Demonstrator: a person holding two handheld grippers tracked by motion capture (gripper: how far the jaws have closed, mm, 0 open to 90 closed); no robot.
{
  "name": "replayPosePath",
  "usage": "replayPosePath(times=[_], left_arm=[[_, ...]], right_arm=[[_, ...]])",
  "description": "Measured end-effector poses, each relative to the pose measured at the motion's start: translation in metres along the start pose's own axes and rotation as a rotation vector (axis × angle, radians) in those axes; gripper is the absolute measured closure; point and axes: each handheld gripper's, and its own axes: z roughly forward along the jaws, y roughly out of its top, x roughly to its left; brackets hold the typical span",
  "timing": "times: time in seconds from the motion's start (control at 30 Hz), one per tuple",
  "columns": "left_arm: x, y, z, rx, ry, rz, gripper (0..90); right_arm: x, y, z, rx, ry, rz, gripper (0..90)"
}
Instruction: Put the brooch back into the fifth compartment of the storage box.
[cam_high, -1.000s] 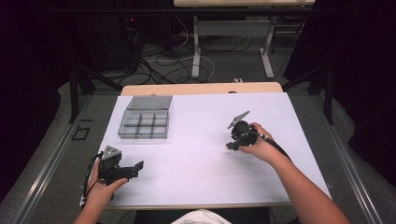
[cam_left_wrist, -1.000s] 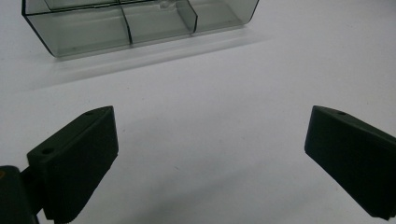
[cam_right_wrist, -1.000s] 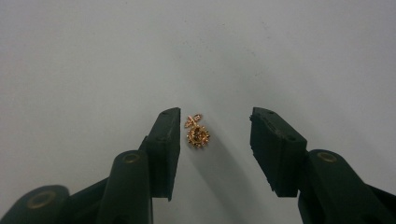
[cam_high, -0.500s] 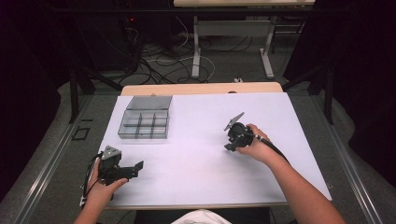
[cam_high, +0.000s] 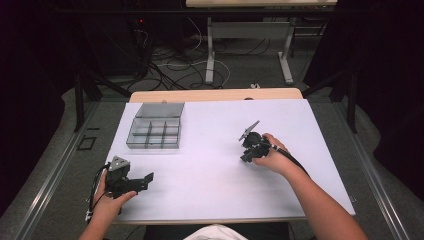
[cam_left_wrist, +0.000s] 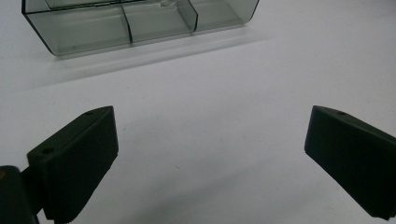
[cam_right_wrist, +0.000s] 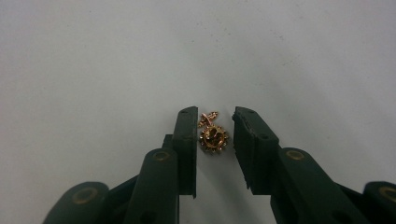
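Observation:
A small gold ornament (cam_right_wrist: 214, 136) with a round ringed head lies on the white table top (cam_right_wrist: 93, 56). My right gripper (cam_right_wrist: 215, 116) points down over it with a jaw on either side. Its jaws have just been closing. The left pad (cam_right_wrist: 186, 135) is at the ornament's edge, and a narrow gap remains at the right pad (cam_right_wrist: 245, 137). In the high view this gripper (cam_high: 246, 156) sits right of the table's middle, in the person's right hand. My left gripper (cam_high: 149, 178) rests near the front left edge, wide open, with only bare table between its jaws.
A clear grey compartment box (cam_high: 155, 132) with its lid up stands at the back left of the table, and its front wall (cam_left_wrist: 140, 23) is ahead of the left gripper. The white table top (cam_high: 210, 200) ends in a wooden strip at the far edge. Cables lie on the floor beyond.
The right hand has shifted slightly left and nearer the table, and its gripper's jaws have narrowed. The left hand and gripper have stayed still.

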Motion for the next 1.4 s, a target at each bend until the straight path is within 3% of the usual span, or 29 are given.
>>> replayPosePath(times=[0.13,0.2,0.43,0.5,0.57,0.7,0.93,1.03,1.07,1.13,1.23,1.27,1.4], left_arm=[[0.000,0.000,0.000,0.000,0.000,-0.001,2.7],[0.000,0.000,0.000,-0.001,0.000,0.001,2.7],[0.000,0.000,0.000,-0.001,0.000,0.001,2.7],[0.000,0.000,0.000,0.000,0.001,0.000,2.7],[0.000,0.000,0.000,0.000,0.001,0.000,2.7],[0.000,0.000,0.000,-0.001,0.000,0.001,2.7],[0.000,0.000,0.000,0.000,0.000,-0.001,2.7],[0.000,0.000,0.000,-0.001,0.000,-0.001,2.8],[0.000,0.000,-0.001,0.008,-0.003,0.001,2.8],[0.000,0.000,0.000,0.005,-0.002,0.000,2.7],[0.000,0.000,0.000,0.009,-0.002,0.000,2.7],[0.000,0.000,0.000,0.009,-0.002,0.001,2.7],[0.000,0.000,0.000,0.008,-0.001,0.000,2.7]], right_arm=[[-0.002,-0.001,0.001,-0.019,0.025,0.023,72.5],[-0.002,-0.001,-0.001,-0.001,0.026,0.038,72.8],[-0.001,-0.001,0.000,-0.003,0.022,0.036,76.4],[0.000,0.000,-0.001,0.007,0.019,0.040,76.8],[0.001,-0.001,0.002,-0.034,-0.001,0.051,77.0],[0.001,0.000,-0.002,0.015,0.001,0.075,78.2],[0.004,0.001,-0.002,0.007,-0.031,0.097,78.3],[0.006,0.001,-0.002,-0.009,-0.041,0.125,78.3],[0.008,0.001,-0.004,0.003,-0.040,0.160,78.3],[0.007,0.002,-0.003,-0.029,-0.048,0.160,78.3],[0.006,0.003,-0.006,-0.025,-0.052,0.187,78.3],[0.007,0.002,-0.004,-0.070,-0.046,0.207,78.3],[0.006,0.004,-0.005,-0.094,-0.047,0.221,78.3]])
